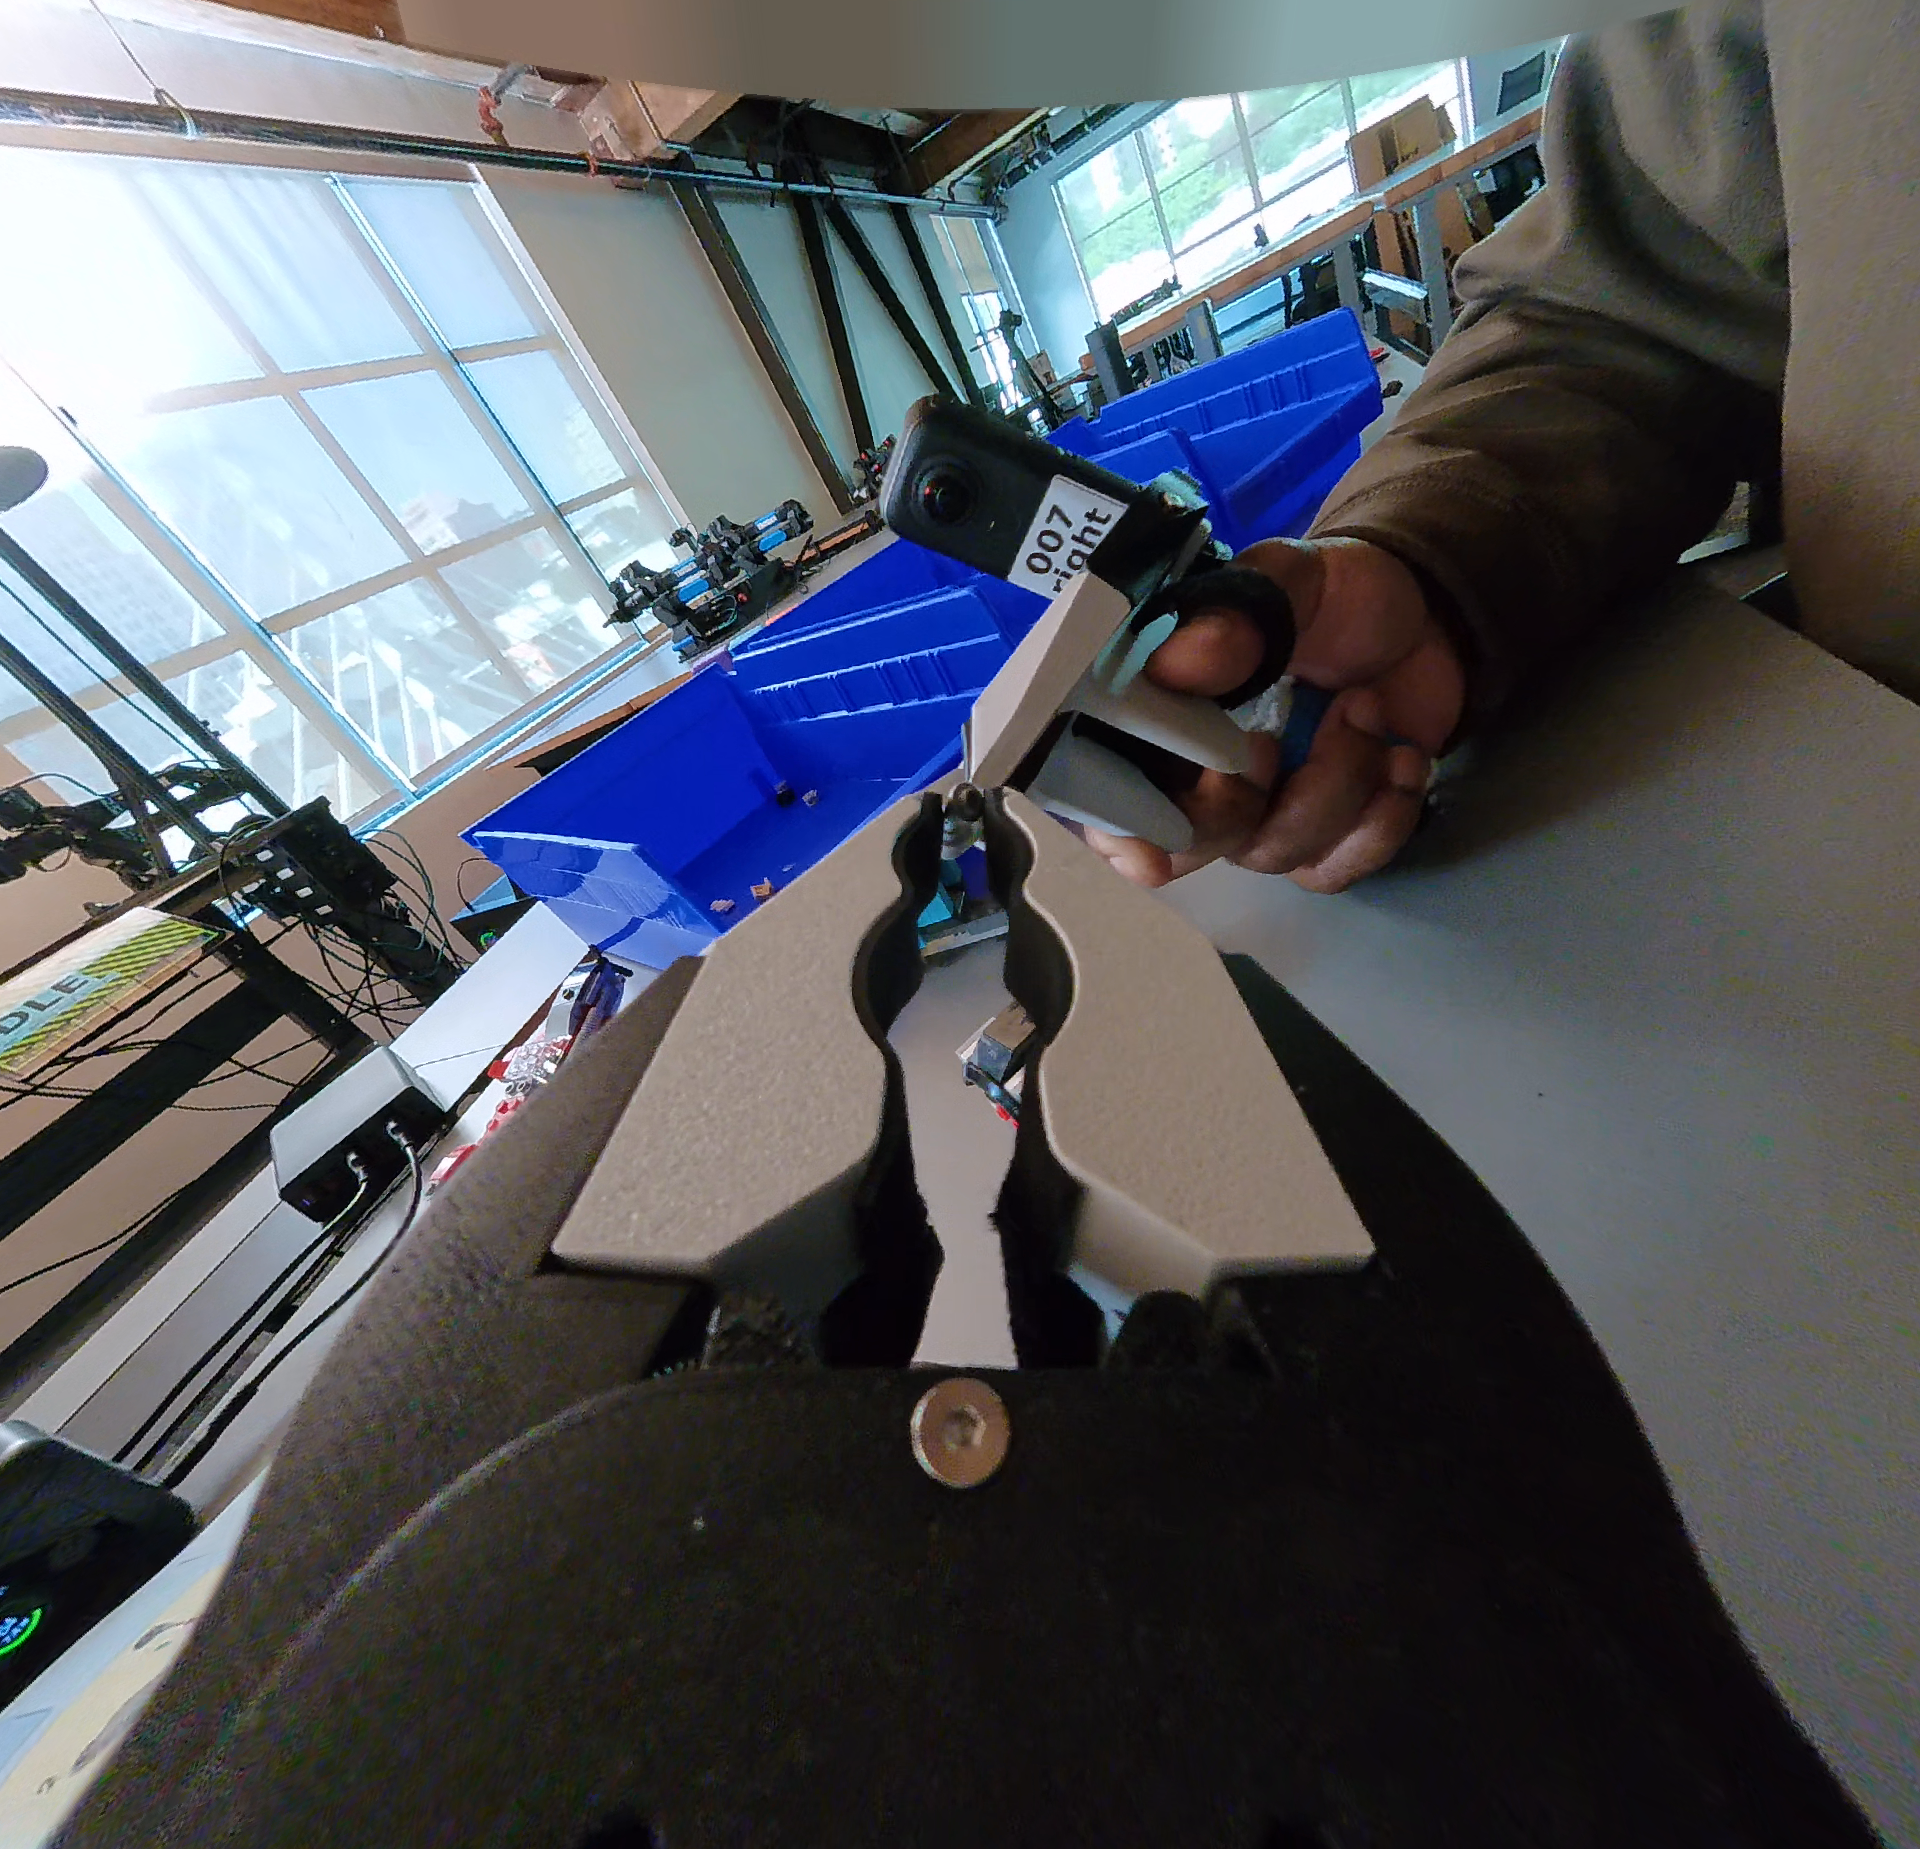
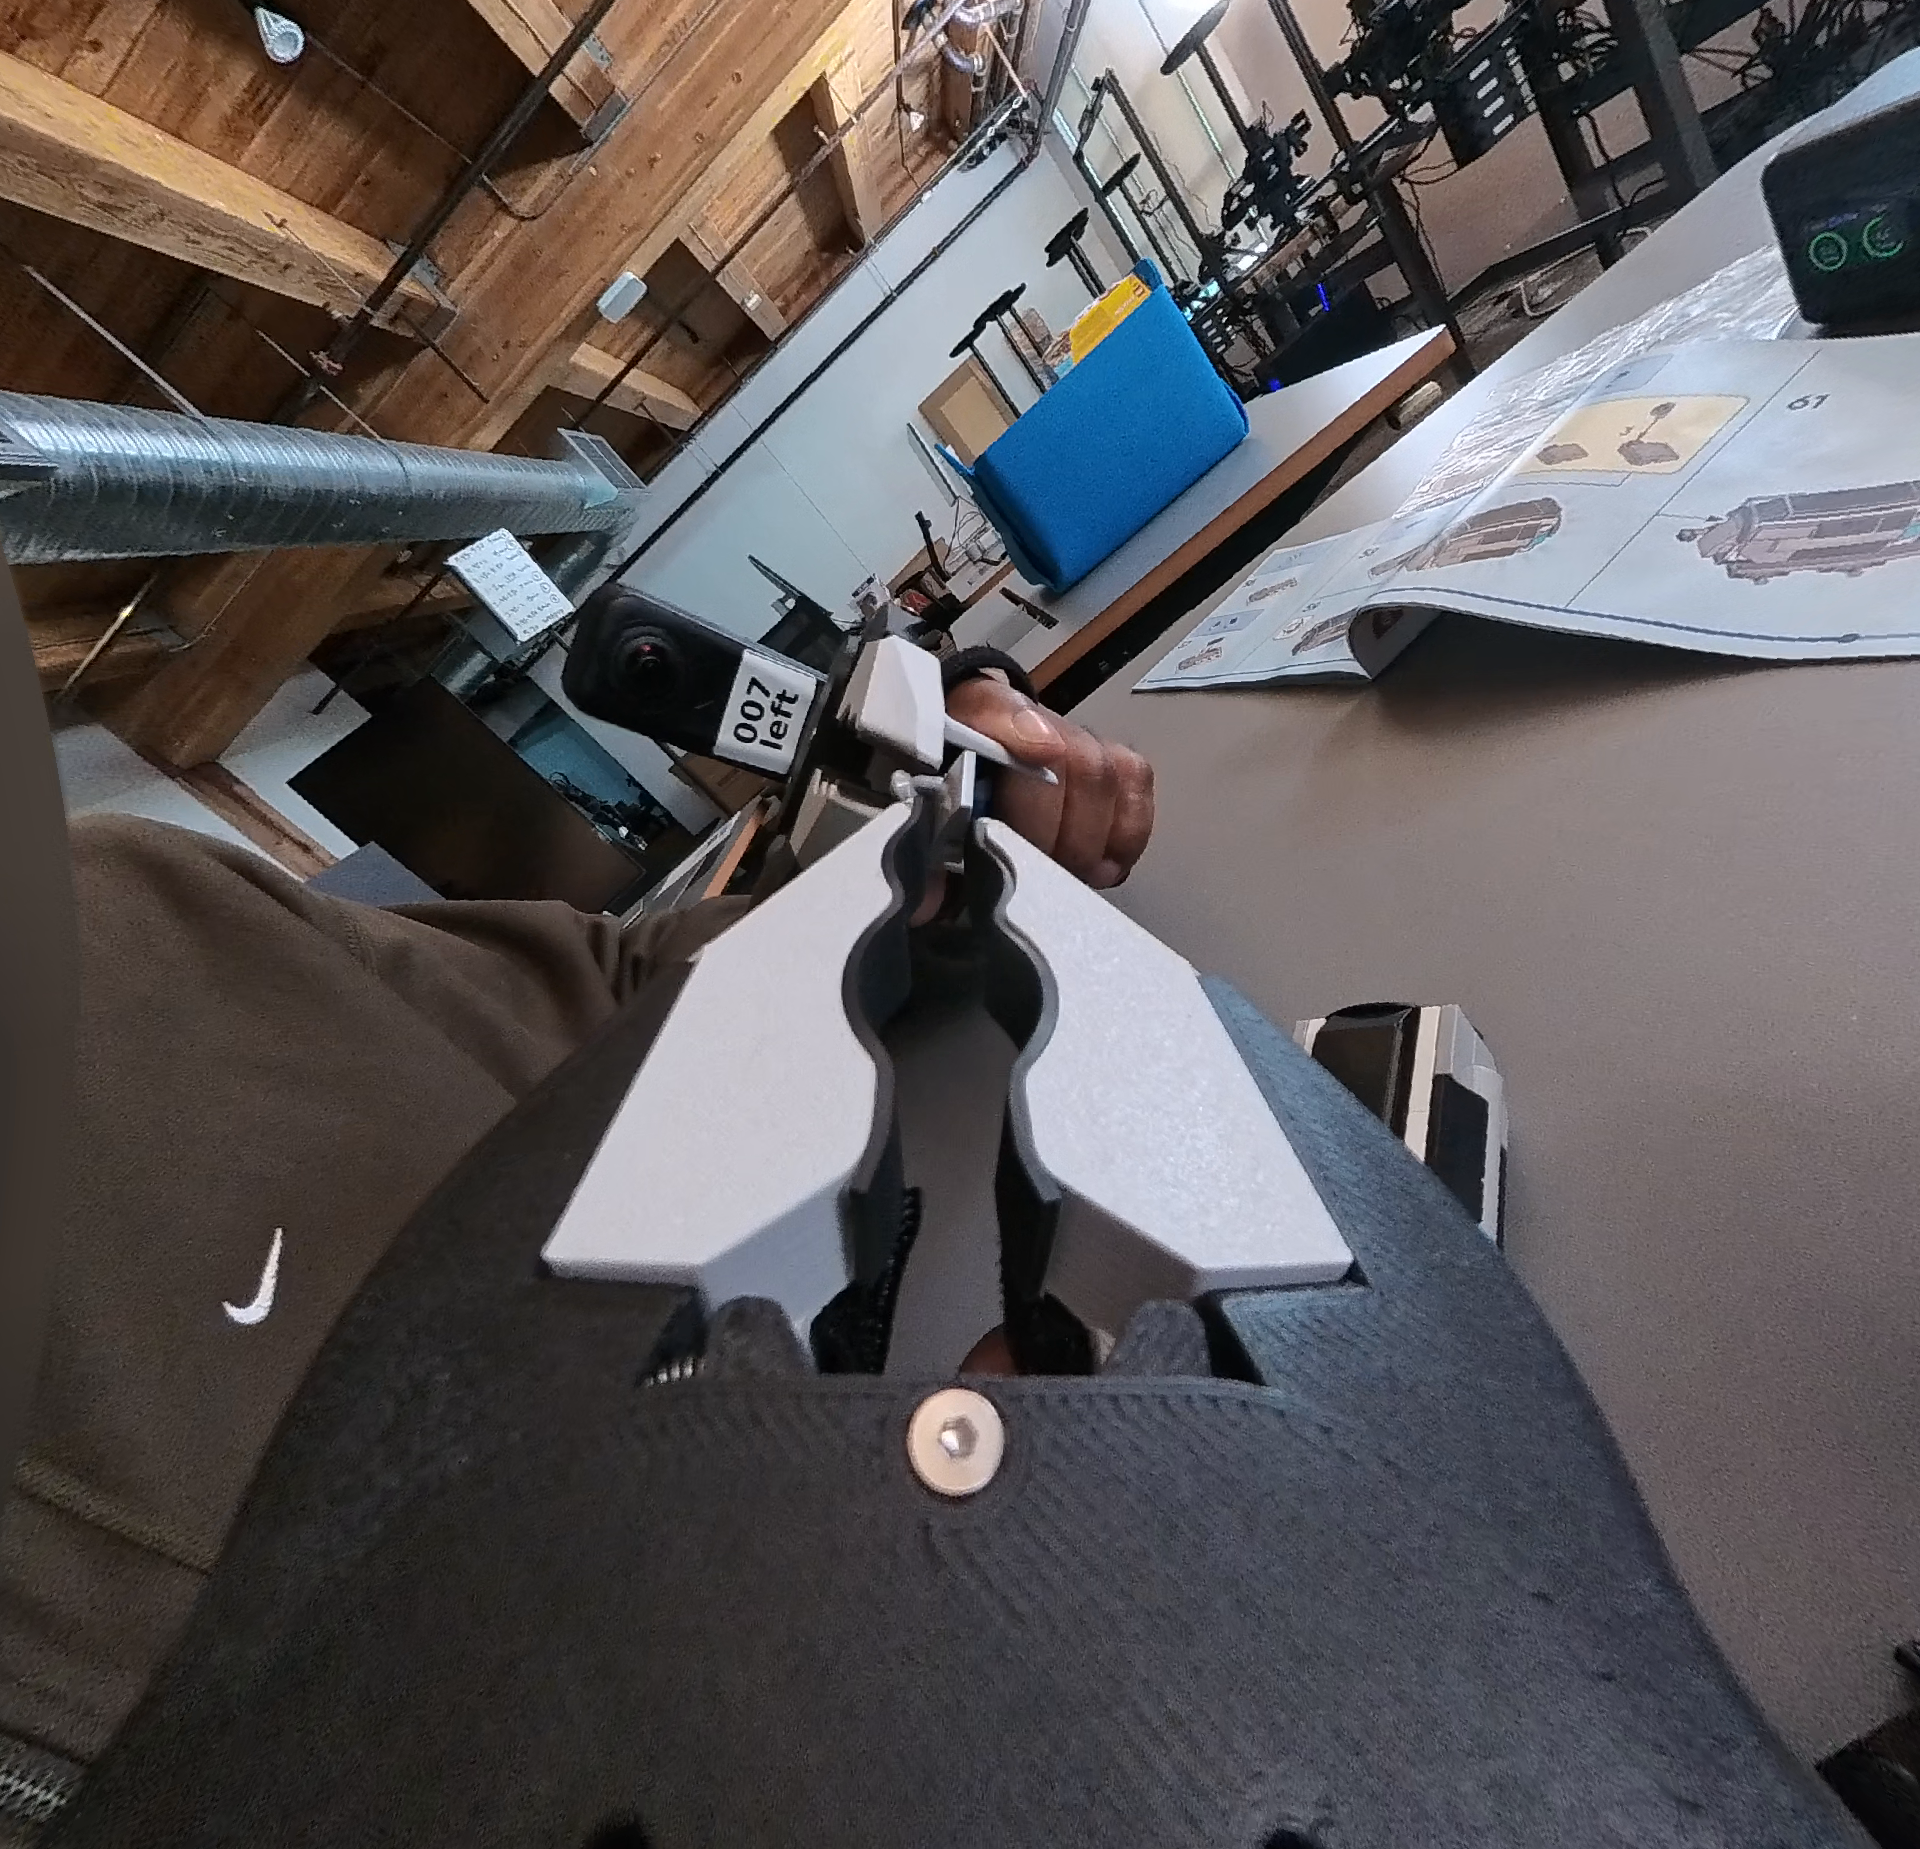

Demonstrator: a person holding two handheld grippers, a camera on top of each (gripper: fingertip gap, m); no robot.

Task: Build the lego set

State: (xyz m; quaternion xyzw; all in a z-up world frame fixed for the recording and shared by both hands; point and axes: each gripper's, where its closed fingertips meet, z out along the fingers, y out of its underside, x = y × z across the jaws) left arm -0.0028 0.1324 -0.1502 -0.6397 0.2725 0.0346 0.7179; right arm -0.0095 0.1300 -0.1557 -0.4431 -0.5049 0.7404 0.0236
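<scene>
Here, both hand-held grippers (image 1: pixel 964 802) (image 2: pixel 943 831) around one small grey piece (image 1: pixel 964 800).

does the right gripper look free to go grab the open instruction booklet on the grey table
Probably not yet: the right gripper is pinching a small grey piece, tip to tip with the left gripper. The open instruction booklet lies unobstructed on the grey table.

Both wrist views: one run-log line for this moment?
left gripper: shut on small dark round part | right gripper: shut on small grey piece | tips meet above grey table | blue bin behind
</scene>
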